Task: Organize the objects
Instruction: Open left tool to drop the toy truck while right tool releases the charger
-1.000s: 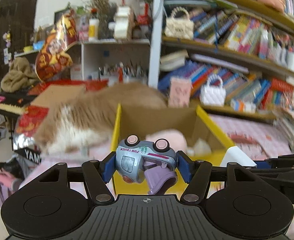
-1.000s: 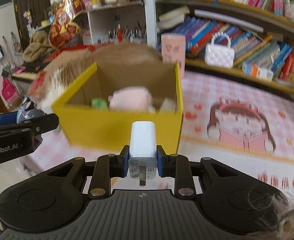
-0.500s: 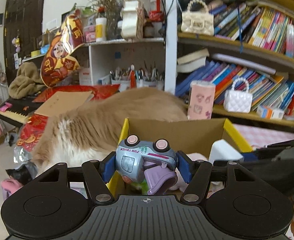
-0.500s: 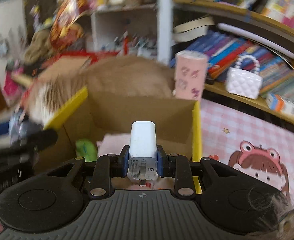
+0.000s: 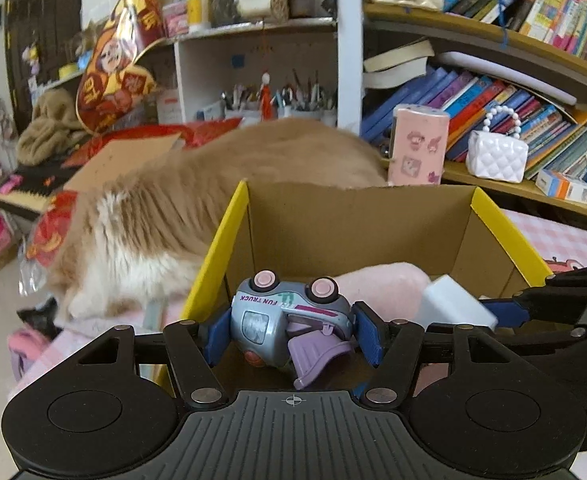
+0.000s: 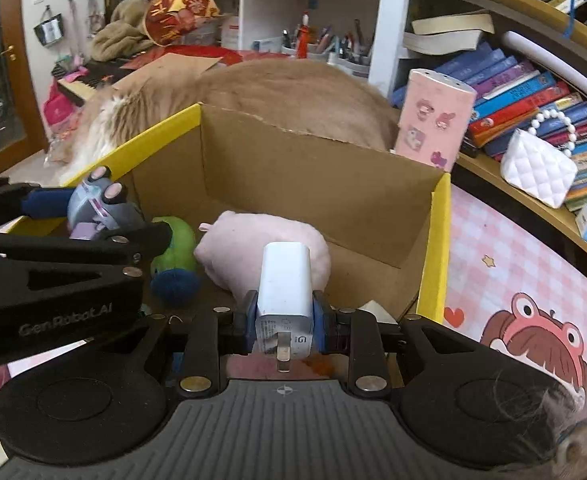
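Note:
My left gripper [image 5: 291, 334] is shut on a grey toy truck [image 5: 289, 320] with pink wheels, held over the near left part of an open yellow cardboard box [image 5: 357, 220]. It also shows in the right wrist view [image 6: 97, 204]. My right gripper [image 6: 284, 326] is shut on a white charger plug [image 6: 285, 288], held over the box [image 6: 437, 240] near its front right. The charger shows in the left wrist view [image 5: 449, 304]. Inside the box lie a pink plush [image 6: 261, 248] and a green and blue toy [image 6: 175, 256].
A large orange and white cat [image 5: 197, 204] lies right behind the box. A pink case [image 6: 433, 120] stands at the box's far right corner. Bookshelves with a white handbag [image 6: 537, 164] run along the back. A pink checked mat [image 6: 513, 272] lies to the right.
Both grippers have moved forward over the box, and each still holds its object. The two grippers now sit close side by side above the box opening.

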Motion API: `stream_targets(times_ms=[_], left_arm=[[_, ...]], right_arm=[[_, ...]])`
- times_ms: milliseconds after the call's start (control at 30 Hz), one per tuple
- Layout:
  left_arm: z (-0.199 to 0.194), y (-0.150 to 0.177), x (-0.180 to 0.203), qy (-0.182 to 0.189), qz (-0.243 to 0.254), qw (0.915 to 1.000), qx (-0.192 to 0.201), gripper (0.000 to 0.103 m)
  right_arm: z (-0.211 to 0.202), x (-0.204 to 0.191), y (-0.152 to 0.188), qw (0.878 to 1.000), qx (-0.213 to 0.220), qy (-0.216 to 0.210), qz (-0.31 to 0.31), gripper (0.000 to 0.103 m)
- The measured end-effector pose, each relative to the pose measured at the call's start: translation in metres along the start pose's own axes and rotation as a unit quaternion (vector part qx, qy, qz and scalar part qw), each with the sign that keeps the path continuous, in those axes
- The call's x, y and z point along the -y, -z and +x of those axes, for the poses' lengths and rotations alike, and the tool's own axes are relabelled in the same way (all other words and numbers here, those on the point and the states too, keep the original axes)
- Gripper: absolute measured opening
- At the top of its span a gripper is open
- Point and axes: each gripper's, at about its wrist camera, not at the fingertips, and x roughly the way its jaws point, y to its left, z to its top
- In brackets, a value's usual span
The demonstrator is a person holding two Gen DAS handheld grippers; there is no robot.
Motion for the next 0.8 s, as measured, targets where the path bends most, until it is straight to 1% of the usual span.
stream_targets(times_ms=[67,100,133,167,200,367,400,533,633,800], left_arm=[[-0.002,-0.001,0.000,-0.001,-0.003,1.0000,0.001,0.064],[-0.005,-0.002,0.000,0.000,-0.001,1.0000,0.007,0.065],[-0.009,-0.002,0.001,0.000,0.001,0.9999,0.016,0.070],[-0.013,-0.003,0.002,-0.001,0.002,0.9997,0.025,0.071],[-0.017,-0.005,0.003,0.000,0.003,0.9995,0.032,0.071],[-0.044,-0.011,0.008,0.015,-0.003,0.9980,0.060,0.076],[-0.049,-0.012,0.010,0.018,-0.005,0.9977,0.066,0.078],[-0.073,-0.012,0.016,0.034,0.000,0.9959,0.084,0.081],[-0.086,-0.005,0.023,0.042,0.011,0.9954,0.085,0.083],[-0.103,0.018,0.033,0.060,0.030,0.9956,0.066,0.084]], right_arm=[[-0.002,0.000,-0.001,1.000,0.002,-0.001,-0.002,0.028],[-0.005,-0.001,-0.001,1.000,0.006,-0.002,-0.005,0.033],[-0.008,-0.001,-0.001,1.000,0.011,-0.002,-0.006,0.039],[-0.014,-0.001,-0.001,1.000,0.020,0.009,-0.005,0.052],[-0.019,0.000,-0.001,0.999,0.030,0.018,-0.004,0.055],[-0.049,0.010,0.002,0.997,0.061,0.033,0.020,0.055],[-0.056,0.012,0.003,0.997,0.068,0.039,0.026,0.055],[-0.087,0.019,0.016,0.992,0.093,0.069,0.050,0.055],[-0.108,0.023,0.030,0.988,0.101,0.094,0.075,0.055],[-0.138,0.027,0.061,0.976,0.098,0.139,0.135,0.056]])
